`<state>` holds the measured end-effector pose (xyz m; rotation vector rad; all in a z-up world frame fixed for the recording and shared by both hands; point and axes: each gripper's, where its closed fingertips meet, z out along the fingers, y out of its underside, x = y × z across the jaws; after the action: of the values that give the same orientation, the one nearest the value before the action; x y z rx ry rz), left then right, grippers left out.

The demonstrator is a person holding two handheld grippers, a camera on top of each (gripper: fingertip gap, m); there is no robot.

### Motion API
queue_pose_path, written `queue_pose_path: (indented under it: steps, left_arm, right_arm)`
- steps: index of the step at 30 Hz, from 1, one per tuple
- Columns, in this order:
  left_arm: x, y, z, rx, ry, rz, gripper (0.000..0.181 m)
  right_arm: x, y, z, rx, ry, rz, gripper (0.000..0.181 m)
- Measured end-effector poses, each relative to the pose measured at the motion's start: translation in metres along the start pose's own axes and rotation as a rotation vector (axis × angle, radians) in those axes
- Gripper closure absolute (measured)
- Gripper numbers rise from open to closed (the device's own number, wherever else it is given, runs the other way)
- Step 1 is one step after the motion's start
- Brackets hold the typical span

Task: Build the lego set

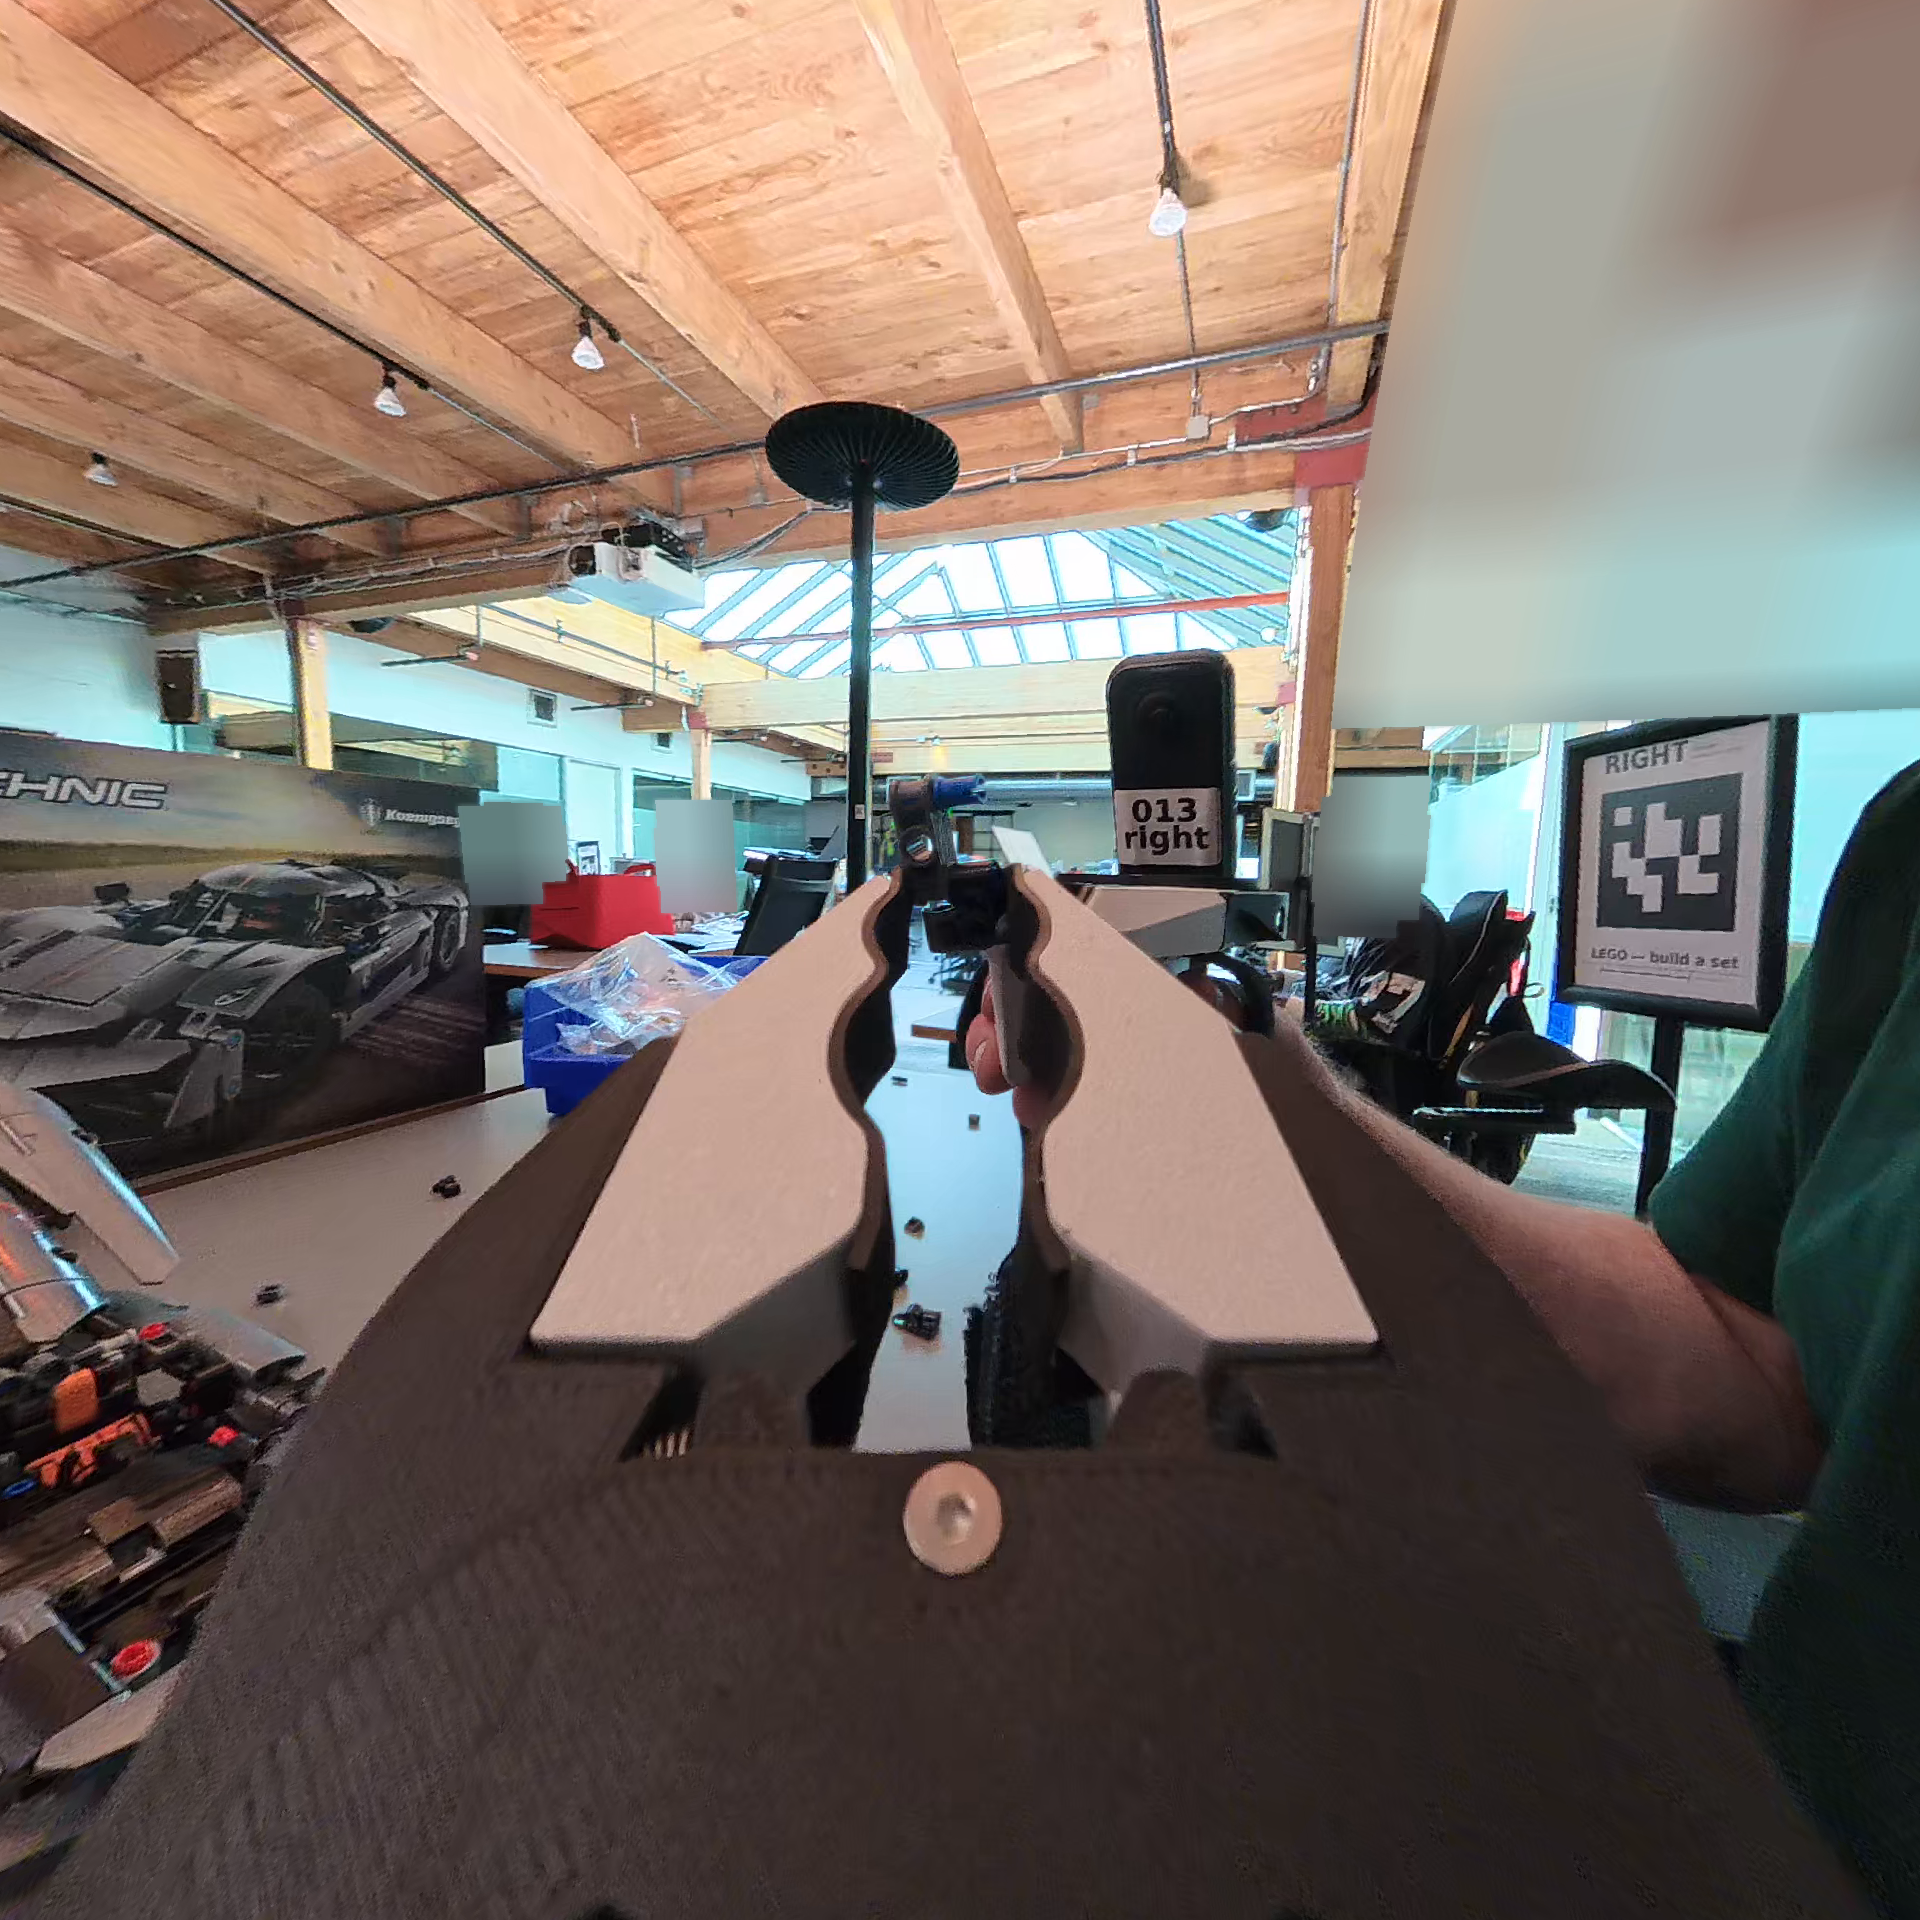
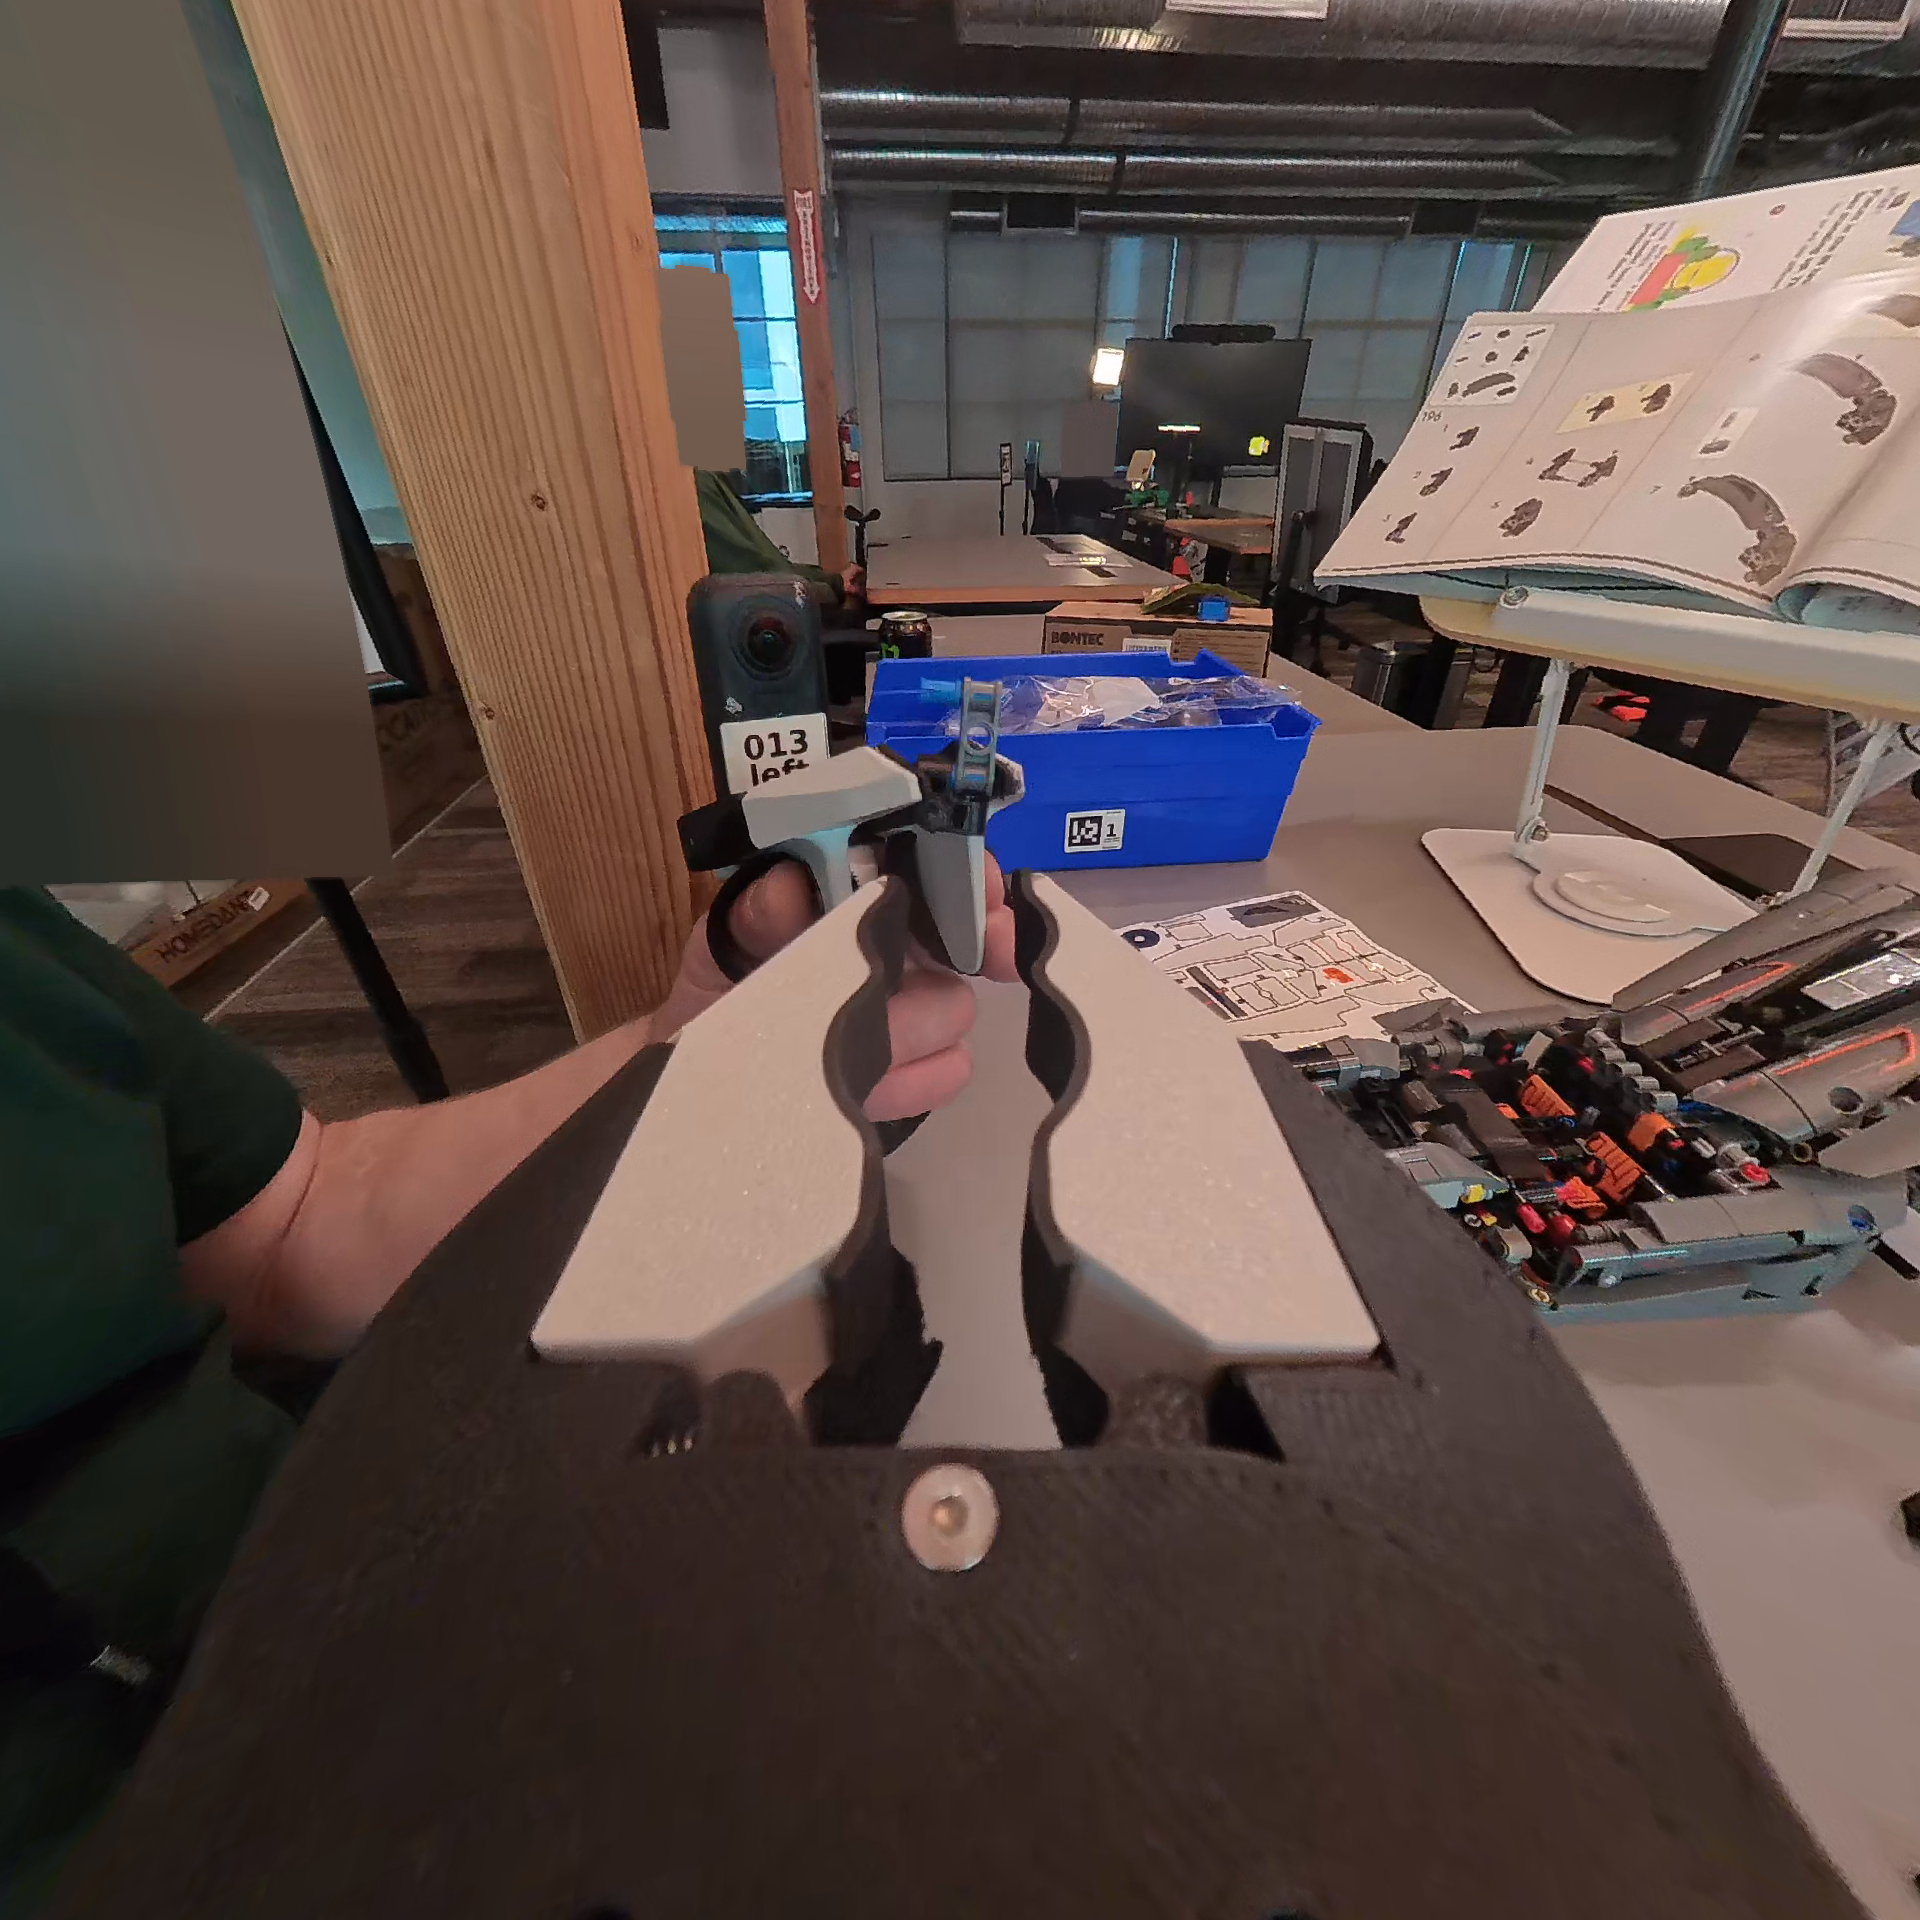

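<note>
Lego piece (image 1: 951, 878) half-hidden between jaws

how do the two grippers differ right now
The left gripper is shut on a small lego sub-assembly, held up in the air. The right gripper is open and holds nothing. In the right wrist view the left one points at the camera, its piece in front of the blue bin. Both share grey fingers with dark wavy pads.
</note>
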<state>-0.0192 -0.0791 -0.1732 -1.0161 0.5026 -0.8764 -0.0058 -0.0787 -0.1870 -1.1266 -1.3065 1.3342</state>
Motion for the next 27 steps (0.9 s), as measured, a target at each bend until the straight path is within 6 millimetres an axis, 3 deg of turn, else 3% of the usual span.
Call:
queue_pose_path:
  steps: [27]
  left_arm:
    - [-0.0021,0.0085,0.0031,-0.057,-0.023,0.027,0.166]
  right_arm:
    - [0.0044,0.0010,0.0068,0.002,0.002,0.027,0.168]
